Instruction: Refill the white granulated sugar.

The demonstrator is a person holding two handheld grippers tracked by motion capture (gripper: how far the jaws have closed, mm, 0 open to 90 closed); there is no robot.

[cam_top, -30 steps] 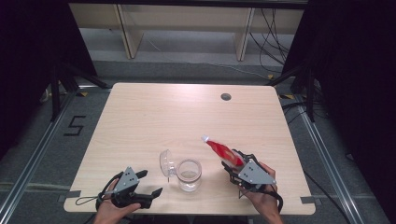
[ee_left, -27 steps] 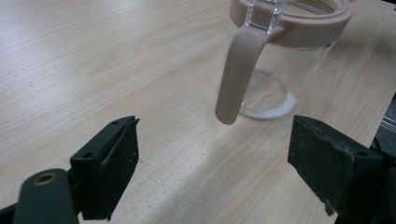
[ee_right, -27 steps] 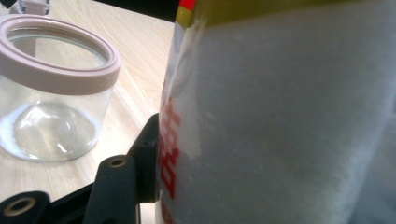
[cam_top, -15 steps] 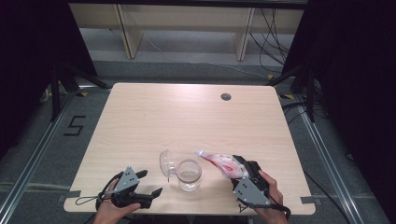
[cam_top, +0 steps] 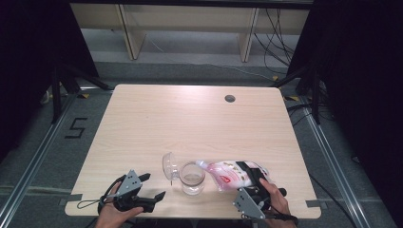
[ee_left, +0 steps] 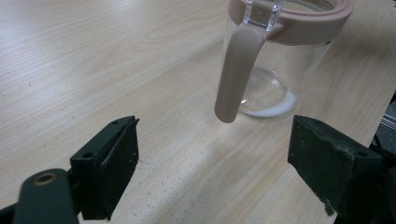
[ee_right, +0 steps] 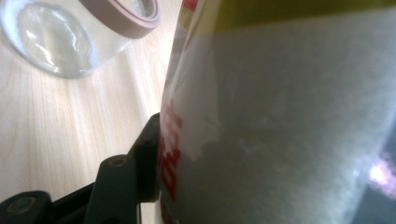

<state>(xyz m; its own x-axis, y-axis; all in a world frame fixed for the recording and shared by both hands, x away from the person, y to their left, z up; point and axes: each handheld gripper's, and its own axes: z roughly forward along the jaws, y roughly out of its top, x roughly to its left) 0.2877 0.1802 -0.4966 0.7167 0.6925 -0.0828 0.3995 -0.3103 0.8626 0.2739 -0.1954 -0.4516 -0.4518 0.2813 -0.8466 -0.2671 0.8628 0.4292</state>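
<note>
A clear glass jar [cam_top: 192, 178] with a taupe rim stands near the table's front edge, its hinged lid [cam_top: 168, 166] swung open to the left. My right gripper [cam_top: 253, 175] is shut on a pink-and-white pouch [cam_top: 225, 173], which lies tilted with its spout [cam_top: 200, 164] at the jar's right rim. In the right gripper view the pouch [ee_right: 280, 116] is very close, one black finger [ee_right: 148, 154] presses on it, and the jar [ee_right: 70, 37] is at the upper left. My left gripper [cam_top: 152, 187] rests open left of the jar. Its jaws point at the jar [ee_left: 280, 60] and the jar's taupe latch [ee_left: 236, 70].
The light wooden table [cam_top: 190, 123] has a round cable hole [cam_top: 230, 98] at the back right. Beyond its far edge stand pale shelf units [cam_top: 190, 28], with dark curtains on both sides. A "5" [cam_top: 76, 128] is marked on the floor at left.
My right gripper has drawn back toward the front edge and tipped the pouch down, so its spout swung left and down to the jar's rim. The left gripper stayed in place.
</note>
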